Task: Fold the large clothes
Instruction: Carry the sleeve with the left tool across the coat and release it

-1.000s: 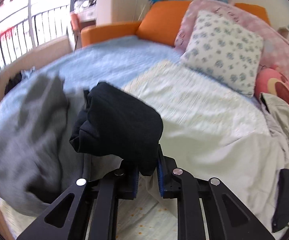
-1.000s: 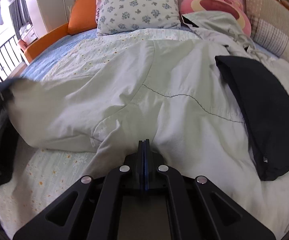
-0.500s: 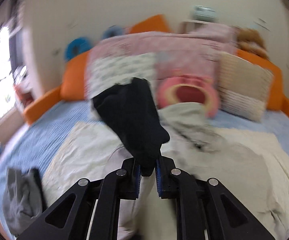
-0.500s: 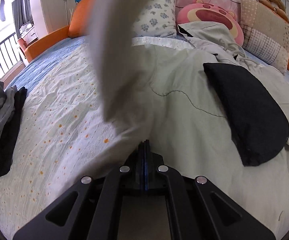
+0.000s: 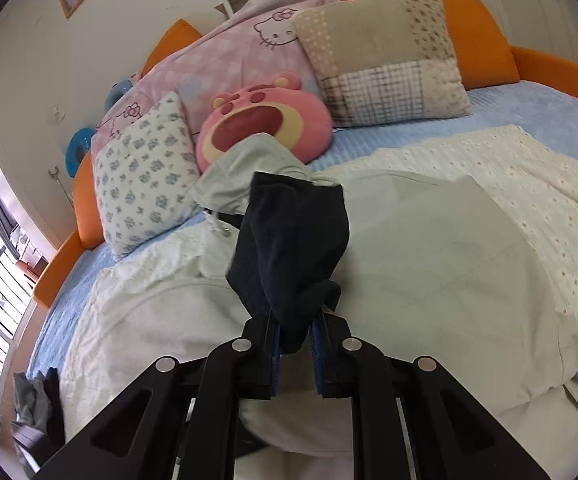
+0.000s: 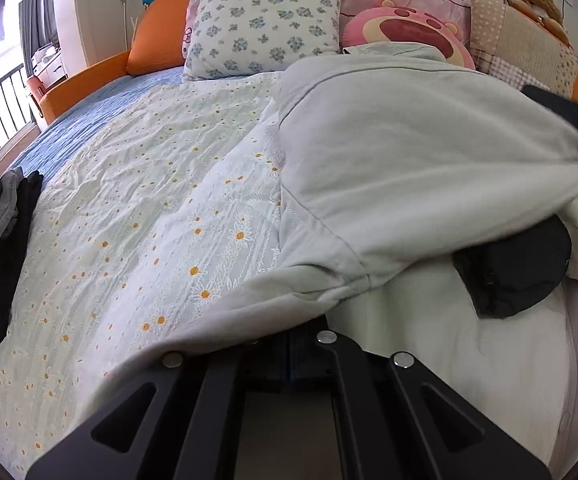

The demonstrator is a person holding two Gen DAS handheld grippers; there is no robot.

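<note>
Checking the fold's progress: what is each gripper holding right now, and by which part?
Left gripper pinches the dark cuff of the pale garment's sleeve. Right gripper is shut under the garment's edge; a hold cannot be told.

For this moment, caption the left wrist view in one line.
Left gripper clamps the black cuff of a pale green jacket spread over the bed.

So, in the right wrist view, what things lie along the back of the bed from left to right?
Orange cushion → floral pillow → pink bear plush → patchwork pillow.
</note>
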